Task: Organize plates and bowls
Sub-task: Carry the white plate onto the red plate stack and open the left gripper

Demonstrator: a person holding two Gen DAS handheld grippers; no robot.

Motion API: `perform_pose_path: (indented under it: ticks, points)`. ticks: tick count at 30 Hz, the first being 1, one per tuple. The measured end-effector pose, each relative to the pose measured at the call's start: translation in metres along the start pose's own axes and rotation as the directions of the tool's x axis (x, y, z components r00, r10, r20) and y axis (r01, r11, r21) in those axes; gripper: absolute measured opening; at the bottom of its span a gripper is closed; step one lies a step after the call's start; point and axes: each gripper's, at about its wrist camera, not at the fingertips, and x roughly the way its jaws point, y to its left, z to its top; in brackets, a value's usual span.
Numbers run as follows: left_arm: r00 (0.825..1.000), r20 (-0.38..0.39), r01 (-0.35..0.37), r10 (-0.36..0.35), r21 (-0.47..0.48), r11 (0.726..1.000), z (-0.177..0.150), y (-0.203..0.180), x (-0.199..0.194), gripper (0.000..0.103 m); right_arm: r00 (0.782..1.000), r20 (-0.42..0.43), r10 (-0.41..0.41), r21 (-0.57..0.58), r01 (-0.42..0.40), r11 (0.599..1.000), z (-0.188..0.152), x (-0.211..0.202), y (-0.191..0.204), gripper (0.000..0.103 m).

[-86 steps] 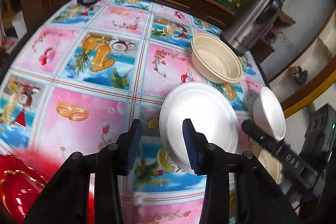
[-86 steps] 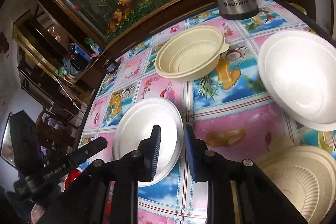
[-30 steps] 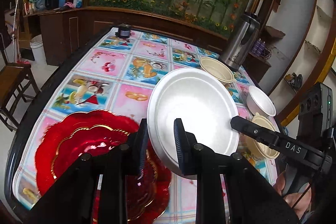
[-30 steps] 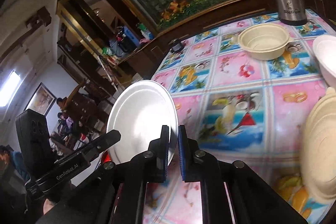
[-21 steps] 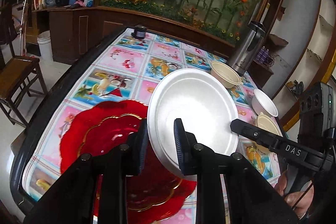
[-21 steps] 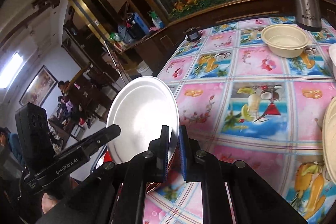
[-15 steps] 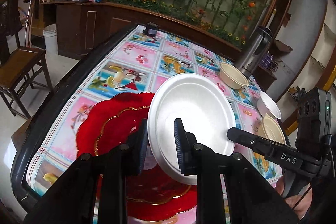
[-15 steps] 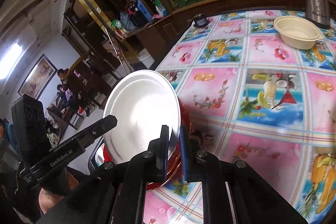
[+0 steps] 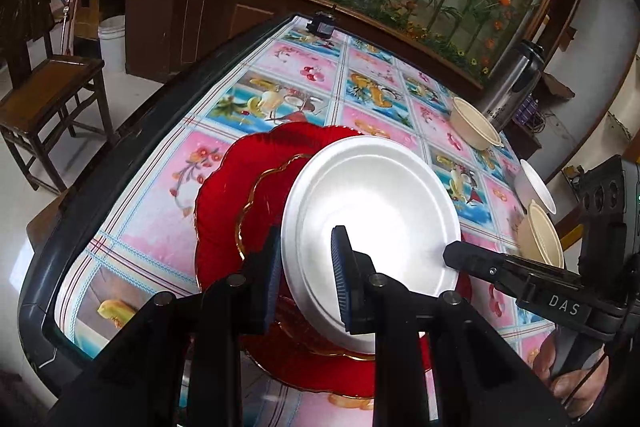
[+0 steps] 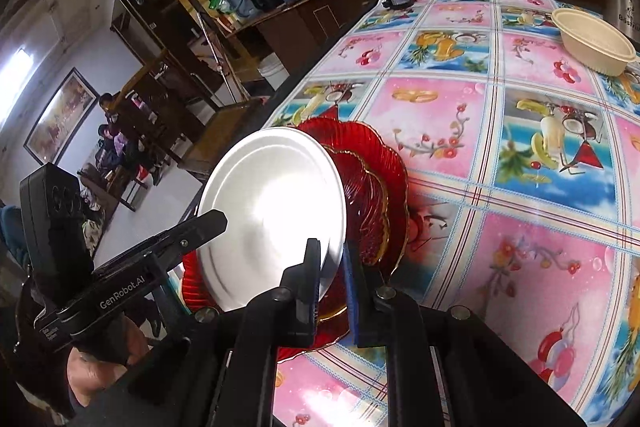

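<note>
Both tools pinched the white plate [image 9: 372, 219] by opposite rims, left tool [image 9: 306, 281] and right tool [image 10: 332, 279] sharing its weight to keep it level. It hung tilted just beyond them, over the red plates [image 9: 236, 187] on the desk [image 9: 280, 67], probably its stacking spot.

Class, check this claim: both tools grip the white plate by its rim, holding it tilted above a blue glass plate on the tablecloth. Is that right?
Not quite. The glass plate beneath is red with a gold edge, not blue, as the left wrist view shows. The rest holds: the left tool and right tool grip the white plate by its rim, tilted above it on the tablecloth.
</note>
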Motion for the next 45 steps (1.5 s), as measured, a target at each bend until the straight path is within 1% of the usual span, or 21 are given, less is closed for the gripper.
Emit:
perform_pose_path:
  ticks: [6, 17, 18, 25, 26, 27, 29, 32, 36, 40, 42, 44, 45]
  points:
    - [1.000, -0.003, -0.002, 0.002, 0.002, 1.000, -0.004, 0.002, 0.003, 0.020, 1.000, -0.015, -0.011, -0.003, 0.011, 1.000, -0.005, 0.005, 0.000, 0.013]
    - [1.000, 0.002, -0.010, 0.010, 0.004, 1.000, -0.004, 0.004, 0.001, 0.020, 1.000, -0.013, -0.019, -0.009, 0.019, 1.000, -0.004, 0.007, 0.002, 0.014]
    - [1.000, 0.001, -0.011, 0.011, 0.005, 1.000, -0.004, 0.003, 0.001, 0.023, 1.000, -0.013, -0.018, -0.010, 0.018, 1.000, -0.004, 0.006, 0.002, 0.014]
    - [1.000, 0.002, -0.021, 0.021, 0.005, 1.000, -0.001, 0.003, -0.003, 0.024, 1.000, 0.004, -0.017, -0.018, 0.018, 1.000, -0.004, 0.001, 0.002, 0.017]
    - [1.000, 0.004, -0.023, 0.023, 0.006, 1.000, 0.000, 0.002, -0.004, 0.028, 1.000, 0.009, -0.018, -0.019, 0.018, 1.000, -0.004, -0.001, 0.002, 0.018]
    - [1.000, 0.007, -0.026, 0.026, 0.006, 1.000, 0.000, 0.002, -0.005, 0.036, 1.000, 0.014, -0.018, -0.020, 0.018, 1.000, -0.004, -0.002, 0.002, 0.019]
    - [1.000, 0.018, -0.026, 0.026, 0.002, 1.000, 0.000, 0.002, -0.009, 0.043, 1.000, 0.020, -0.012, -0.019, 0.012, 1.000, -0.004, -0.006, 0.001, 0.020]
    - [0.999, 0.035, -0.034, 0.033, 0.010, 0.999, 0.003, -0.001, -0.015, 0.043, 0.999, 0.036, -0.008, -0.015, 0.008, 1.000, -0.004, -0.013, -0.001, 0.020]
    - [0.998, 0.054, -0.030, 0.029, 0.019, 0.999, 0.007, -0.006, -0.022, 0.043, 0.997, 0.072, 0.005, -0.002, -0.005, 1.000, -0.005, -0.030, -0.008, 0.020]
    - [0.998, 0.058, -0.019, 0.018, 0.027, 0.999, 0.009, -0.012, -0.025, 0.043, 0.991, 0.135, 0.002, 0.048, -0.009, 0.999, -0.005, -0.062, -0.033, 0.022]
    - [0.998, 0.057, -0.010, 0.008, 0.032, 0.999, 0.009, -0.016, -0.026, 0.043, 0.985, 0.170, -0.026, 0.084, 0.012, 0.996, -0.005, -0.080, -0.051, 0.022]
    - [0.998, 0.058, 0.001, -0.004, 0.045, 0.999, 0.009, -0.022, -0.028, 0.043, 0.972, 0.227, -0.065, 0.146, 0.032, 0.989, -0.006, -0.108, -0.080, 0.023]
    - [0.998, 0.057, 0.010, -0.013, 0.054, 0.998, 0.009, -0.026, -0.028, 0.043, 0.960, 0.259, -0.108, 0.184, 0.060, 0.981, -0.008, -0.126, -0.101, 0.024]
